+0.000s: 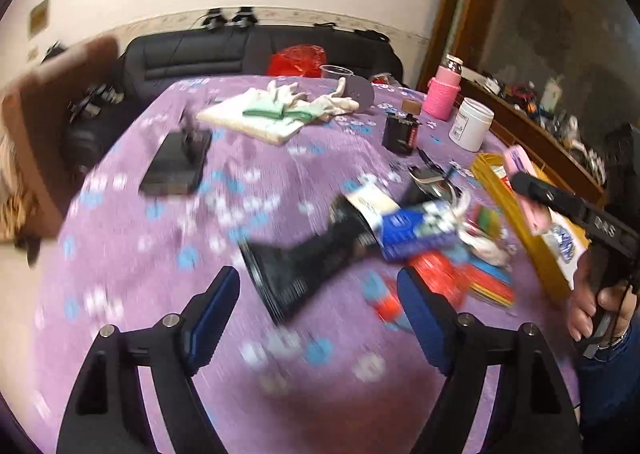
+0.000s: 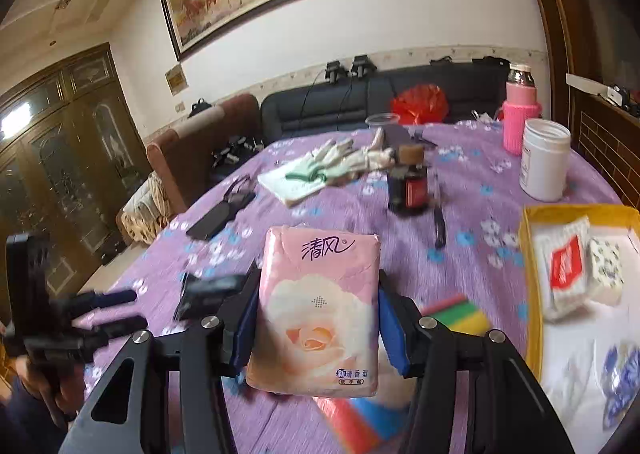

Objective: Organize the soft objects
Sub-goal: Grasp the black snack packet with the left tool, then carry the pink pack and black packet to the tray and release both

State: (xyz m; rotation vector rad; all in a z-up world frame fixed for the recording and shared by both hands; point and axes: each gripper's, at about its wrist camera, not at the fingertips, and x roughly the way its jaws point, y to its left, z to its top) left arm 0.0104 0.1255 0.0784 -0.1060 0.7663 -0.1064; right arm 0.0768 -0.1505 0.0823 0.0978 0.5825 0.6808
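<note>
My right gripper [image 2: 316,318] is shut on a pink tissue pack [image 2: 320,310] with a rose print, held above the purple tablecloth [image 2: 400,238]. The pack also shows in the left wrist view [image 1: 524,190], next to a yellow box [image 1: 520,222]. That yellow box [image 2: 532,266] holds several small tissue packs [image 2: 568,270]. My left gripper [image 1: 320,314] is open and empty above the cloth, in front of a black sock-like item [image 1: 304,266] with a blue label [image 1: 412,230]. White gloves [image 1: 304,102] lie at the far side on a folded cloth [image 1: 256,122].
A white jar [image 1: 470,124], a pink bottle [image 1: 442,92], a dark small jar [image 1: 400,132] and a black flat case [image 1: 176,166] stand on the table. Coloured sponges [image 2: 460,310] and red packets [image 1: 452,274] lie near the box. A dark sofa [image 1: 240,54] stands behind.
</note>
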